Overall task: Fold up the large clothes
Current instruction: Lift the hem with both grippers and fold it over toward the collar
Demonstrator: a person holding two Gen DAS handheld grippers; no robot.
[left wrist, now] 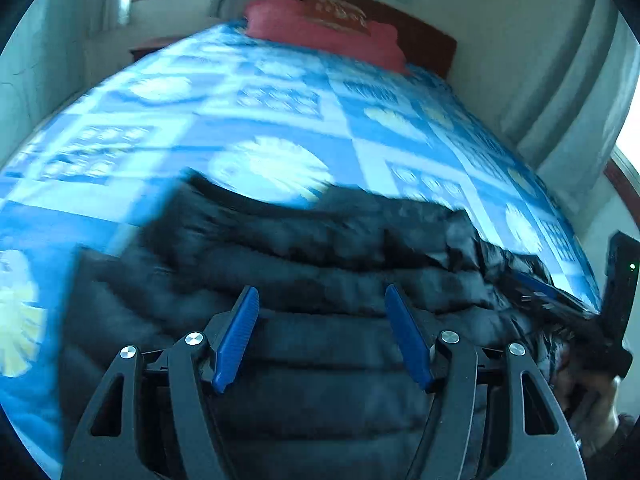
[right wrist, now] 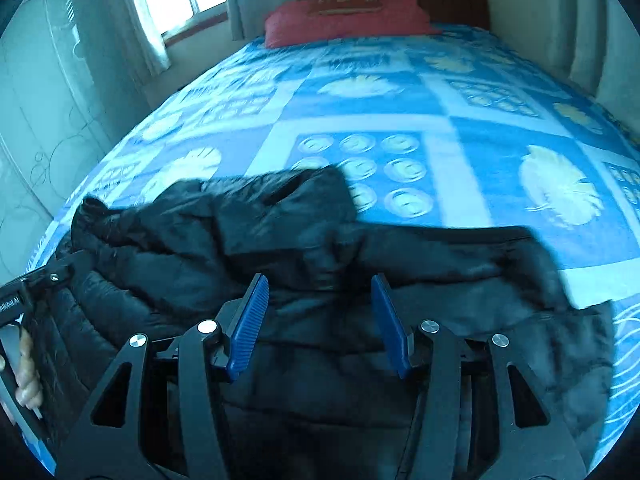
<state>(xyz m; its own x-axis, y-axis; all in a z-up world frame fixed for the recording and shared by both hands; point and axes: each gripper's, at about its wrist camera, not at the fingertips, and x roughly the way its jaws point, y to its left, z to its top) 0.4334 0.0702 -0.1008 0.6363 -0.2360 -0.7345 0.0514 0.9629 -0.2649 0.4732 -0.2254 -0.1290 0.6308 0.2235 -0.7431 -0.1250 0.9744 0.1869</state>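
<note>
You angle both grippers, left gripper [left wrist: 322, 300] and right gripper [right wrist: 320, 290], downward with fingers released above the black jacket [right wrist: 280, 232]; no writing is legible.

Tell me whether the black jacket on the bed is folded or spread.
Partly folded: the black jacket lies bunched on the blue bedspread, a sleeve thrown across its body, not yet a neat bundle.

Both tongs are being held pointed downward over the black jacket [left wrist: 320, 280]. The left tongs [left wrist: 322, 294] are being kept with jaws parted, nothing between them. The right tongs [right wrist: 320, 282] are likewise being held apart, gripping nothing.
</note>
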